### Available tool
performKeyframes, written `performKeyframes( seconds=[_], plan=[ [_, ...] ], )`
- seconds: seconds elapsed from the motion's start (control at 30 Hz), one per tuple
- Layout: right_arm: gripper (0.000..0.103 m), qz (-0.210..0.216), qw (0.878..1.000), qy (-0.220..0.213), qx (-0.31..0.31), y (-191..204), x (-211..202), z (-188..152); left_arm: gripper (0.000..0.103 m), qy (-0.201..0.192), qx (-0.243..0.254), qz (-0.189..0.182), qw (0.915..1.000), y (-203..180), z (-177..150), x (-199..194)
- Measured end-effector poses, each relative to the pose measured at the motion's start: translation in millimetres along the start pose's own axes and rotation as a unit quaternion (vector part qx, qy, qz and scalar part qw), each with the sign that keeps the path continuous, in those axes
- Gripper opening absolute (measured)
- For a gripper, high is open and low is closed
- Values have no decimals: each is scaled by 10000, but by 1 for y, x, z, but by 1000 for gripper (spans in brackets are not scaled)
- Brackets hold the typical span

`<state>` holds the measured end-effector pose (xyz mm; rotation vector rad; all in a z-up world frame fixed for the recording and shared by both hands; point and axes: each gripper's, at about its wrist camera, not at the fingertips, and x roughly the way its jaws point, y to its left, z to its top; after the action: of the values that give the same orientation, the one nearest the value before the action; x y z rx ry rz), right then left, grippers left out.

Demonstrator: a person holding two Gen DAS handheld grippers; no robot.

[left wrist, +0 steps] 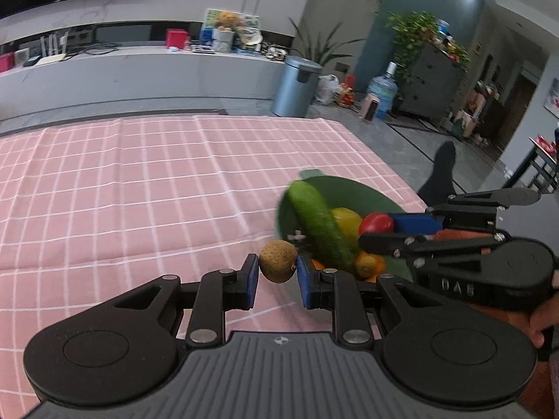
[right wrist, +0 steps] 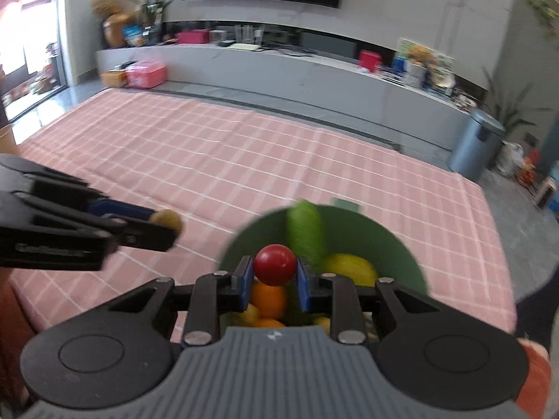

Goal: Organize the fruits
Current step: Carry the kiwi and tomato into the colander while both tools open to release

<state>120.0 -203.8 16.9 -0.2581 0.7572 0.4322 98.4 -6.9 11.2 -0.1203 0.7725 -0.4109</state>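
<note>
My left gripper (left wrist: 277,267) is shut on a small brown round fruit (left wrist: 278,261) and holds it above the pink checked cloth, just left of the green bowl (left wrist: 367,192). My right gripper (right wrist: 274,276) is shut on a red tomato (right wrist: 275,264) and holds it over the green bowl (right wrist: 401,244). The bowl holds a cucumber (left wrist: 319,225), a yellow lemon (left wrist: 347,221) and oranges (right wrist: 269,298). The left gripper and its brown fruit (right wrist: 169,220) show at the left of the right wrist view. The right gripper with the tomato (left wrist: 376,222) shows at the right of the left wrist view.
The pink checked cloth (left wrist: 139,181) covers the table. Its right edge (left wrist: 401,174) runs just beyond the bowl. A grey bin (left wrist: 297,85), a water jug (left wrist: 382,92) and a long low cabinet (left wrist: 139,73) stand behind the table.
</note>
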Motion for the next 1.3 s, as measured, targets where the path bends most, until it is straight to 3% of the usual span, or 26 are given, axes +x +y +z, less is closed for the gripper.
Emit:
performKeyframes(
  seconds=[0.1,0.37,0.73,1.23,1.3],
  plan=[
    [22,-266,9995,30,146,-22,0,-11,26,79,131,-63,9999,-14,2,12],
    [22,-410,9980,253,403,-60,13,-34,26,380,651,-128,9971,-47,3,48],
    [22,77,9975,444,537,-75,42,-35,26,825,1123,-213,9900,-67,-7,87],
    [23,381,9954,484,735,-67,61,-32,27,905,1293,-133,9874,-70,-13,90],
    [23,420,9949,476,785,-67,62,-32,34,892,1314,-125,9872,-69,-13,88]
  ],
)
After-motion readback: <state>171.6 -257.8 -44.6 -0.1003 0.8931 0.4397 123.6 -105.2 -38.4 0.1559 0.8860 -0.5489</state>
